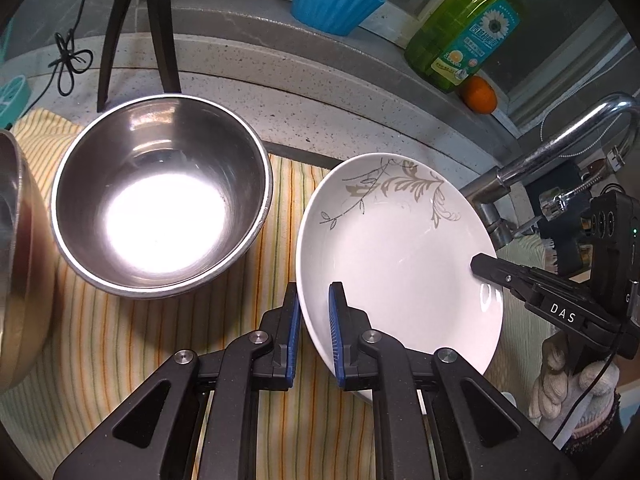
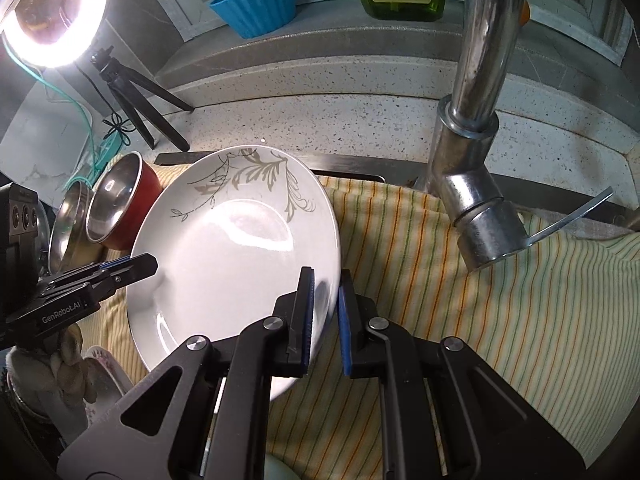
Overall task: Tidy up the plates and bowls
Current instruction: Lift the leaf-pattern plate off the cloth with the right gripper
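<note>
Both claws pinch opposite rims of the white plate, the left gripper and right gripper clamped on it, so it looks mid-transfer, with the steel bowl left of the left claw unsorted.

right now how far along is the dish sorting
Done: nothing looks stacked yet. In hand: the white plate is clamped at opposite rims by the left gripper and right gripper. Left: the steel bowl and red bowl sit loose on the striped towel.

On the striped cloth, the steel bowl sits left of the plate, faucet right.
</note>
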The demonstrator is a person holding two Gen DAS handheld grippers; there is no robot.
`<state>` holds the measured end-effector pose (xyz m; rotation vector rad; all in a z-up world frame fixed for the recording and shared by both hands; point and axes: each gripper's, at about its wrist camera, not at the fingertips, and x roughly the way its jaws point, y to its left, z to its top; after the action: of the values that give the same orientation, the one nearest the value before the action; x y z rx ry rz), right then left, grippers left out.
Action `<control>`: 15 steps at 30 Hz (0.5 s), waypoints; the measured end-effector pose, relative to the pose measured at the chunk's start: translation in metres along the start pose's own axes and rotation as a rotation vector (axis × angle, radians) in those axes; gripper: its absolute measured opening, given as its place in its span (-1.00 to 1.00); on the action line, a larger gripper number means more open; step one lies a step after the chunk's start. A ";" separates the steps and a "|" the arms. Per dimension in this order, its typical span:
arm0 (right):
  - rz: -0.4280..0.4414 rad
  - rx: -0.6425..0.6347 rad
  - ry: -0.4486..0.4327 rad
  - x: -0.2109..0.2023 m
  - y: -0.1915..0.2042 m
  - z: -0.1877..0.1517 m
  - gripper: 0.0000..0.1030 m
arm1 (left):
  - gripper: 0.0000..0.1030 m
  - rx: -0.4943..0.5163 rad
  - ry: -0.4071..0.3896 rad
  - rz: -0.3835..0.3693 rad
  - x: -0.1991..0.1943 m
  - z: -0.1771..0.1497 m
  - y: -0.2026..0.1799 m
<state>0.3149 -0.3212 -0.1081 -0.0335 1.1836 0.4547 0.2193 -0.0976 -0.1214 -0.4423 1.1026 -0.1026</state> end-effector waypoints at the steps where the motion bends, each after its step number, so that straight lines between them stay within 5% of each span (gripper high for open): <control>1: 0.002 0.000 -0.004 -0.004 0.001 -0.001 -0.78 | -0.77 0.001 -0.004 -0.002 -0.004 0.000 0.000; 15: 0.037 -0.026 -0.059 -0.055 0.043 -0.025 -0.78 | -0.77 0.020 -0.072 -0.025 -0.061 -0.016 0.010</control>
<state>0.2608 -0.3063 -0.0589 -0.0202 1.1217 0.4999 0.1762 -0.0750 -0.0800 -0.4381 1.0248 -0.1186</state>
